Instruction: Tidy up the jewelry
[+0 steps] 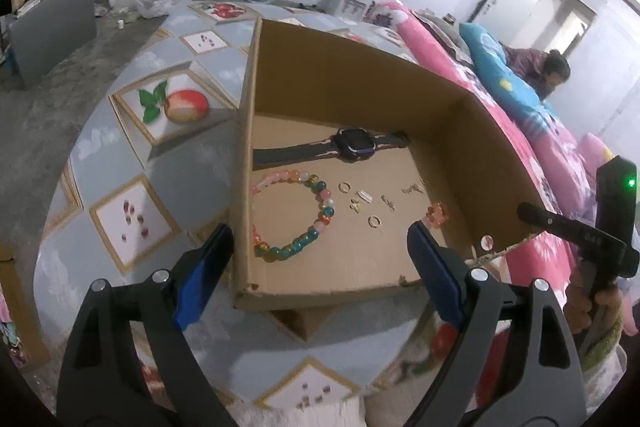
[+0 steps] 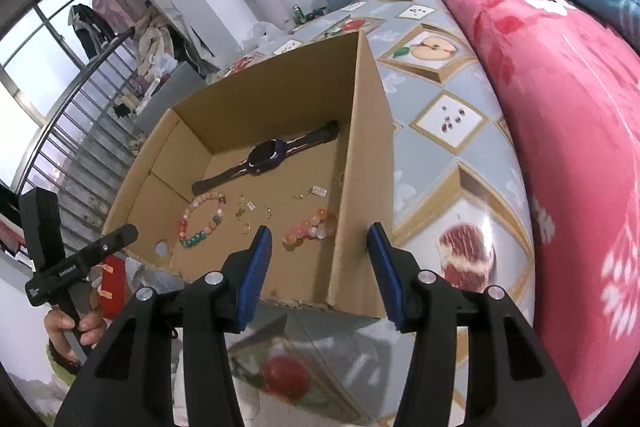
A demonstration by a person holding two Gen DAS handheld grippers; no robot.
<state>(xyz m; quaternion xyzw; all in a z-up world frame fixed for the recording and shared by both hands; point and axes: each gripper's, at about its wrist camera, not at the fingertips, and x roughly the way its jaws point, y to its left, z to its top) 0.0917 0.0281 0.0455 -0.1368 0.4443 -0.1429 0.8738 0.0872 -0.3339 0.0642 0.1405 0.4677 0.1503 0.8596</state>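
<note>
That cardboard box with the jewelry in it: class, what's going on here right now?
A person holds a gripper in each hand over an open cardboard box on a patterned tablecloth. Inside lie a dark smartwatch, a multicolored bead bracelet, a pink-orange bead bracelet and small gold pieces. The left gripper and right gripper each straddle a box wall, open, gripping nothing yet.

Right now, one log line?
left gripper: open | right gripper: open | bead bracelet, watch: in cardboard box

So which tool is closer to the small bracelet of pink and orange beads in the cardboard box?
Right. The right tool hovers just short of the pink-orange bead bracelet; the left tool sits over the box's opposite side.
</note>
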